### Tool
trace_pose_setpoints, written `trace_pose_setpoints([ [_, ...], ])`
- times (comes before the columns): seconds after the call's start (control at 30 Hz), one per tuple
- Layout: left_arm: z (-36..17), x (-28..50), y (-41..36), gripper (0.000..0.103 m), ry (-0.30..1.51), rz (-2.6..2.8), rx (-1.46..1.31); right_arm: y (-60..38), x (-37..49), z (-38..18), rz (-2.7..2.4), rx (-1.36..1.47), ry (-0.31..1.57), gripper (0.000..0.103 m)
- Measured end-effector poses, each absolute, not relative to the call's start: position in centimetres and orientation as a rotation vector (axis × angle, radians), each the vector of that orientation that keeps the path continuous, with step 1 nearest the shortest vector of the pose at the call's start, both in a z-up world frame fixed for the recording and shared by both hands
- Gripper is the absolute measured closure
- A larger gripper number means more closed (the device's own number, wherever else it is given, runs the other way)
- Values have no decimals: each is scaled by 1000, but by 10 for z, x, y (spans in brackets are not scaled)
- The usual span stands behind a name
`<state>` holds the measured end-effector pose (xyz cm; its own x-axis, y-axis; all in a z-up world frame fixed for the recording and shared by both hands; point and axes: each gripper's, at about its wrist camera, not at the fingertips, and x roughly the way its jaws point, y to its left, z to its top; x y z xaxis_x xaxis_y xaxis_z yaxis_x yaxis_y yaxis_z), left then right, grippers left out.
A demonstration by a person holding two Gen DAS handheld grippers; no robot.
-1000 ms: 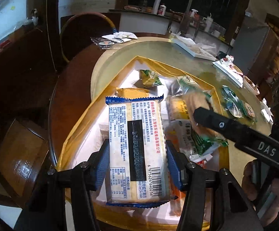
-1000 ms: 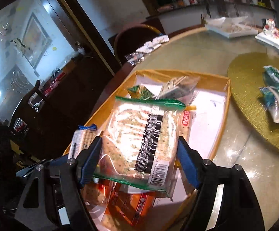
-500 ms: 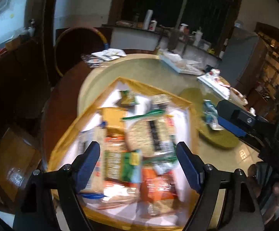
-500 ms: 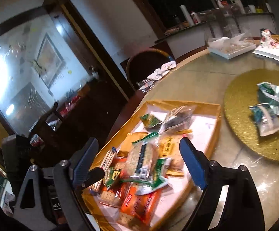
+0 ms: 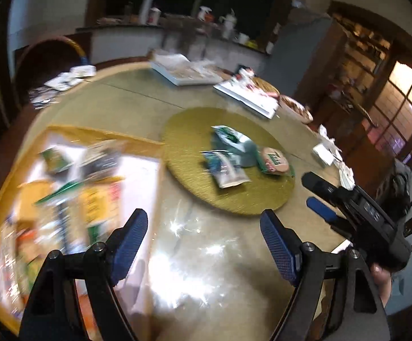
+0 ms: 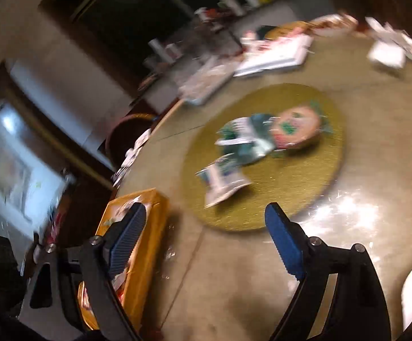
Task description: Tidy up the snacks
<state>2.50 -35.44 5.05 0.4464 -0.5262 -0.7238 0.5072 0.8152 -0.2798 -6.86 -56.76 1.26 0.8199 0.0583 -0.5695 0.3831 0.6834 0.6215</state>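
A yellow-rimmed tray (image 5: pixel 103 135) at the left holds several snack packets, blurred by motion; its corner also shows in the right wrist view (image 6: pixel 152 221). A round gold mat (image 5: pixel 194 199) (image 6: pixel 296 193) carries a blue-white packet (image 5: pixel 225 167) (image 6: pixel 223 179), a teal packet (image 5: pixel 231 139) (image 6: pixel 248 139) and a round red-green packet (image 5: pixel 272 160) (image 6: pixel 295 126). My left gripper (image 5: pixel 206 227) is open and empty above bare table between tray and mat. My right gripper (image 6: pixel 206 227) is open and empty, short of the mat; it also shows at the right of the left wrist view (image 5: pixel 316 196).
The glass-topped round table (image 5: pixel 206 270) reflects glare. White trays and boxes (image 5: pixel 186 71) lie at the far side, papers (image 5: pixel 328 153) at the right edge, wrappers (image 5: pixel 61 82) at the far left. A chair back (image 5: pixel 49 54) stands behind.
Both grippers let go of their cracker packets, which now lie in the tray. Both opened, then swung right from over the tray towards the gold mat.
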Motion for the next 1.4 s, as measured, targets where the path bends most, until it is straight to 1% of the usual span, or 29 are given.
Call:
trace_pose_setpoints([
  [0.13,26,54,-409,22,1012,-625,-19,-593,-79,6,-315,837,557,17],
  [0.27,1,80,-458,22,1052,-600,37,-600,-80,1,-400,834,557,17],
  [0.43,-31,107,-490,22,1115,-514,6,-599,-80,0,-438,807,549,17],
  [0.53,-39,112,-502,22,1110,-485,22,-604,-86,-6,-433,850,542,17],
  [0.63,-42,108,-509,25,1076,-458,82,-608,-86,-17,-418,905,557,17],
  [0.67,-44,106,-508,34,1075,-457,94,-608,-86,-19,-419,909,561,17],
  [0.7,-42,104,-507,44,1062,-448,106,-609,-86,-19,-418,912,559,17],
  [0.73,-42,102,-505,45,1056,-446,116,-608,-87,-19,-418,910,558,17],
  [0.8,-41,96,-500,51,1050,-437,152,-607,-86,-17,-418,897,557,17],
  [0.83,-40,96,-498,53,1050,-439,167,-607,-85,-17,-415,894,557,17],
  [0.87,-39,93,-495,60,1046,-446,177,-606,-85,-17,-413,893,557,17],
  [0.9,-36,90,-489,73,1044,-444,181,-606,-85,-17,-412,891,561,17],
  [0.93,-33,88,-485,76,1050,-448,177,-607,-85,-18,-411,891,564,17],
  [1.0,-28,76,-469,92,1073,-493,152,-610,-85,-16,-395,904,566,17],
  [1.03,-25,70,-465,96,1068,-503,150,-612,-85,-16,-391,910,567,17],
  [1.07,-23,62,-459,102,1056,-509,160,-614,-84,-13,-388,909,571,17],
  [1.17,-22,40,-433,103,1043,-535,167,-626,-72,-1,-364,896,607,17],
  [1.3,-22,30,-405,103,1067,-569,60,-645,-42,11,-432,834,648,17],
  [1.4,-24,22,-393,103,1081,-582,57,-664,-3,1,-475,803,737,17],
])
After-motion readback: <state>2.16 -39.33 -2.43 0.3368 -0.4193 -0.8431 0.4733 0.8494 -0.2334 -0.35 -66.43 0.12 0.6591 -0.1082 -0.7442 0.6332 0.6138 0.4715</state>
